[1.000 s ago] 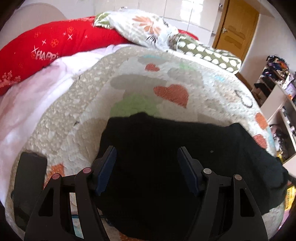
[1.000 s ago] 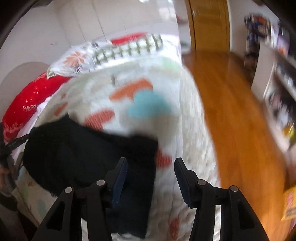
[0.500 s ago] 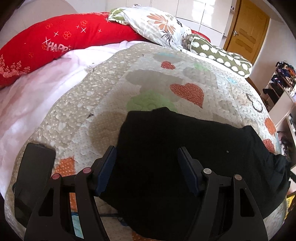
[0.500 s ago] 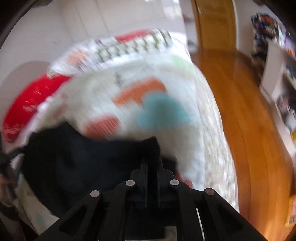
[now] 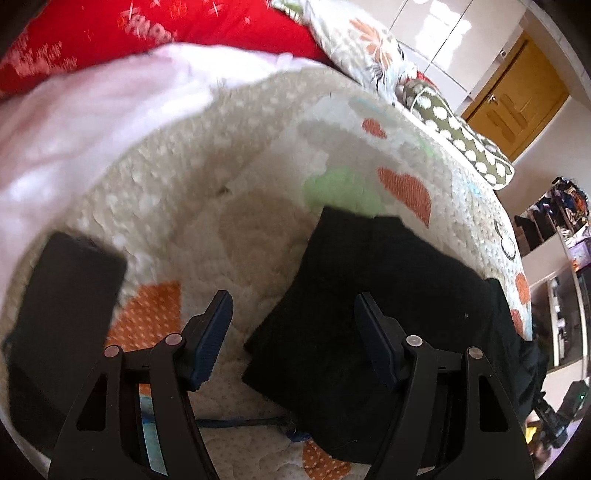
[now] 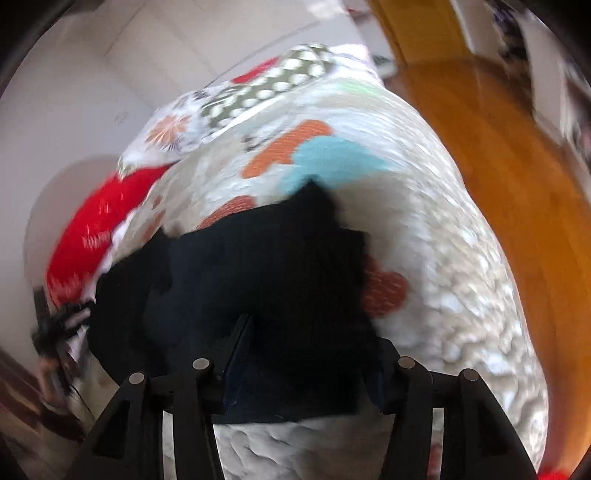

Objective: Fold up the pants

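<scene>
The black pants [image 5: 388,295] lie folded on a quilted bedspread [image 5: 258,240] with coloured hearts. My left gripper [image 5: 293,334] hangs open over the pants' left edge. The cloth is under the right finger and bare quilt under the left. In the blurred right wrist view the pants [image 6: 277,266] fill the middle, with one corner sticking up towards a blue heart. My right gripper [image 6: 308,356] is low over their near edge. Its jaws are opening, with black cloth lying between and partly over the pads.
A flat black slab [image 5: 62,306] lies on the quilt to the left. A pink sheet [image 5: 92,110], a red pillow [image 5: 184,29] and patterned pillows [image 5: 461,144] lie beyond. A blue cord [image 5: 240,421] runs near the front. Wooden floor [image 6: 498,147] borders the bed's right edge; shelves [image 5: 554,258] stand far right.
The left gripper slid left and rolled, from over the middle of the pants to their left edge. The right gripper closed on the pants' edge, then parted again and sank lower.
</scene>
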`<state>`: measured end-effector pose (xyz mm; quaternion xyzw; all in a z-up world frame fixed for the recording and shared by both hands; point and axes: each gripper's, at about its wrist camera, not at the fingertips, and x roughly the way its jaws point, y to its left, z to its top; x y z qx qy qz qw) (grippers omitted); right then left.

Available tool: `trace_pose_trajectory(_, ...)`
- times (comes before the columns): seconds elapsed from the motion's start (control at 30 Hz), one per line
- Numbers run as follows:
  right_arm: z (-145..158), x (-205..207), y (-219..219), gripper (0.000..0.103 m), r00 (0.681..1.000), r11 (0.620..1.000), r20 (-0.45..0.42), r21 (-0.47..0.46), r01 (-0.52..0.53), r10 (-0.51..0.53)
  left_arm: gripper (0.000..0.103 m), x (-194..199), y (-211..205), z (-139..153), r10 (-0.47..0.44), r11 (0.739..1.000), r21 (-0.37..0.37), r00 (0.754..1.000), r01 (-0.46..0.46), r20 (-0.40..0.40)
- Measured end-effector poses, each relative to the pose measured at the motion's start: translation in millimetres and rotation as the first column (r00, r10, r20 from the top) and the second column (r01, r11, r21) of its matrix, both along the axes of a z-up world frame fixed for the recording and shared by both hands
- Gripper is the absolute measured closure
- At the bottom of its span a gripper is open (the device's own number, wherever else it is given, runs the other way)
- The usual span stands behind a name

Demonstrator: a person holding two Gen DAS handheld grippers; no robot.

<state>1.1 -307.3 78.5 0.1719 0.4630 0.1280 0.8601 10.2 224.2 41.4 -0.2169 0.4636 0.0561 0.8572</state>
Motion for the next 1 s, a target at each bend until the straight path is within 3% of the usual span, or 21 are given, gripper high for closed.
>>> trace_pose_trajectory(0.03, 4.4, 0.9, 5.5, 0.083, 1.000, 1.000, 0.016, 0.005, -0.014, 0.014, 0.034, -0.1, -0.9, -0.1, 0.001, 1.000, -0.004, 1.000, -0.001, 0.003)
trace_pose_trajectory(0.2, 42.8, -21.1, -10.2, 0.084, 0.993, 0.998, 0.116, 0.059, 0.032, -0.039, 0.034, -2.9, -8.2, 5.7, -0.027, 1.000, 0.010, 0.999, 0.027, 0.024)
trace_pose_trajectory(0.27, 46.1, -32.2, -14.5, 0.087, 0.991, 0.997, 0.105, -0.012, 0.079, -0.077, 0.034, -3.7, -10.8, 4.3, -0.032, 0.999, 0.021, 0.999, 0.032, 0.026)
trace_pose_trajectory(0.33, 30.8, -33.2, -15.7, 0.087, 0.995, 0.991, 0.038, -0.088, 0.098, -0.095, 0.034, -3.8, -14.8, 0.2, -0.032, 0.999, 0.036, 0.999, 0.031, 0.024)
trace_pose_trajectory(0.43, 5.0, -29.5, -13.7, 0.087, 0.995, 0.993, -0.045, -0.082, 0.089, -0.093, 0.034, -5.0, -20.2, -0.4, -0.027, 0.997, 0.071, 0.999, 0.025, 0.024)
trace_pose_trajectory(0.5, 10.9, -30.7, -12.7, 0.087, 0.993, 0.990, -0.026, -0.090, 0.109, -0.112, 0.034, -6.6, -23.6, 3.6, -0.031, 0.994, 0.102, 0.999, 0.028, 0.030)
trace_pose_trajectory(0.6, 31.2, -35.3, -14.8, 0.078, 0.988, 0.985, 0.008, -0.083, 0.152, -0.151, 0.034, -10.7, -28.6, 11.5, -0.046, 0.988, 0.147, 0.998, 0.039, 0.044)
trace_pose_trajectory(0.73, 67.2, -48.0, -10.0, 0.075, 0.980, 0.970, 0.111, -0.162, 0.180, -0.164, 0.034, -19.8, -38.8, 25.6, -0.072, 0.979, 0.198, 0.994, 0.054, 0.084)
trace_pose_trajectory(0.83, 88.0, -56.2, -8.3, 0.071, 0.971, 0.972, 0.162, -0.126, 0.197, -0.175, 0.034, -24.7, -48.5, 34.6, -0.094, 0.972, 0.226, 0.989, 0.067, 0.110)
trace_pose_trajectory(1.0, 93.4, -57.4, 17.6, 0.070, 0.979, 0.986, 0.177, -0.112, 0.125, -0.104, 0.034, -29.9, -67.8, 42.5, -0.133, 0.965, 0.243, 0.981, 0.096, 0.142)
